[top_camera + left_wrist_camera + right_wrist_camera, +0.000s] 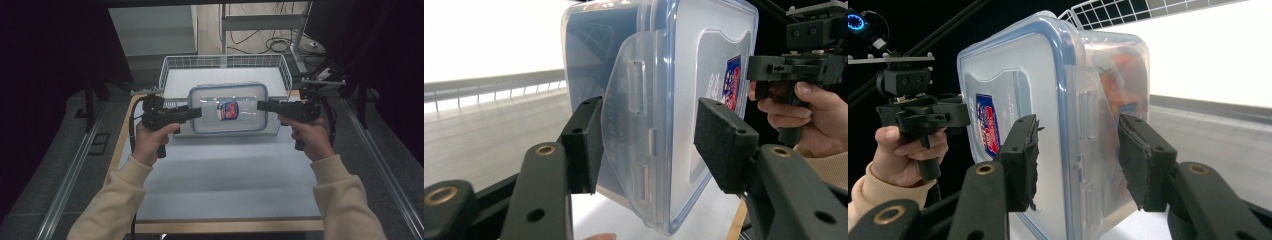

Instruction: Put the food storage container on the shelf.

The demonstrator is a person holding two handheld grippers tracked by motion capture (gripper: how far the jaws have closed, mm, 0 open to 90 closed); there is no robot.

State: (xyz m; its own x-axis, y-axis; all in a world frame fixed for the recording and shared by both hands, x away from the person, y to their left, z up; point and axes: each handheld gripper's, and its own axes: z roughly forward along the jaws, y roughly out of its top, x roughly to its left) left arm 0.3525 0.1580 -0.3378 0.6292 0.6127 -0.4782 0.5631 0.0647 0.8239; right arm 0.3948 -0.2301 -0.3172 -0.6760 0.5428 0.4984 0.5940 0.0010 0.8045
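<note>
**Two handheld grippers carry a lidded plastic box above a wire basket**

A clear rectangular food box (228, 108) with a blue-rimmed lid and a small red-and-blue label (227, 110) on top is held level in the air, between the two grippers. It hangs over the near edge of a white wire basket (170, 67) that stands at the far side of the pale worktop (220, 175). Through the wall of the box, in the right gripper view, something orange shows inside (1120, 75); what it is cannot be made out.

The left gripper (196, 113) is clamped on the box's left short end, its foam pads on either side of the lid's locking flap (636, 135). The right gripper (261, 105) is clamped on the opposite short end the same way, one pad on the lid face and one on the box body. A person's hands in cream sleeves hold both tools from the near side of the worktop.

The step in hand looks like a two-handed carry of the closed box, either out of the basket or into it; the frames do not settle which. The next move calls for both hands travelling together at one height, so the box stays level and neither end slips from its pads, and for the box's underside clearing the basket's near rim before it is lowered.
</note>
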